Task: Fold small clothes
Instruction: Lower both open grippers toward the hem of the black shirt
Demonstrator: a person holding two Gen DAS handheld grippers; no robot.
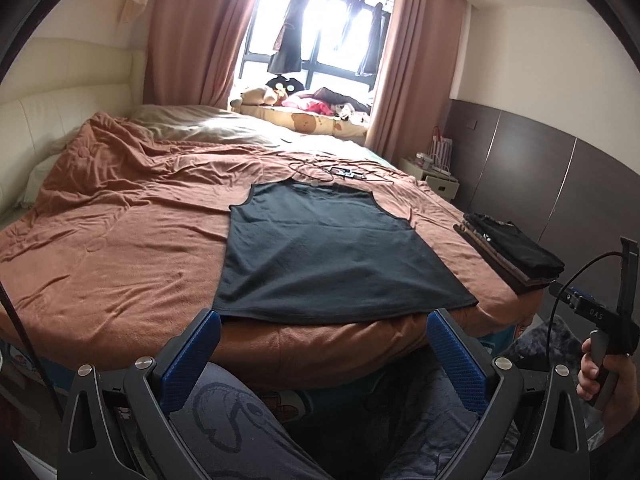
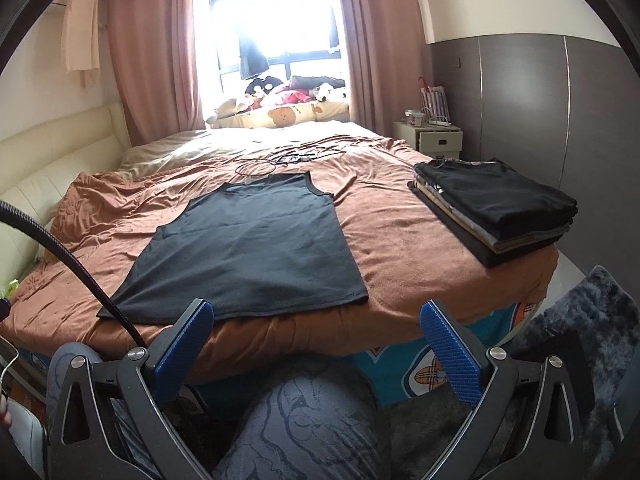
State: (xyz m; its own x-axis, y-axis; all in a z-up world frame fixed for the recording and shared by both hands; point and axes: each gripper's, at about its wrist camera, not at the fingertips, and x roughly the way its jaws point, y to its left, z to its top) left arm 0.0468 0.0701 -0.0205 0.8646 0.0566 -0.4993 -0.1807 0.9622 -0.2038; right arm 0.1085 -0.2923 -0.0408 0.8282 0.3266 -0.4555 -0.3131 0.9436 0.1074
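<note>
Looking along the left gripper (image 1: 324, 344), its 2 blue pads stand spread wide with nothing between them, poised just short of the hem of the dark tank top (image 1: 320, 256), which lies flat and face-down-smooth on the brown bedspread (image 1: 120, 240), hem toward the bed's near edge and straps toward the window. This view alone catches the person's right hand (image 1: 604, 372) on the other tool's handle, off to the right of the tank top. From the right wrist, the right gripper (image 2: 316, 340) is likewise released and empty, hanging below the bed's edge near the tank top's (image 2: 248, 248) right hem corner; here the stack of folded clothes (image 2: 496, 208), right of the tank top and well apart from it, shows in full, where the left view clips it. The fabric looks thin, light and limp, so it should drape and slide easily; pinching a hem corner and a shoulder strap seems the surest hold.
</note>
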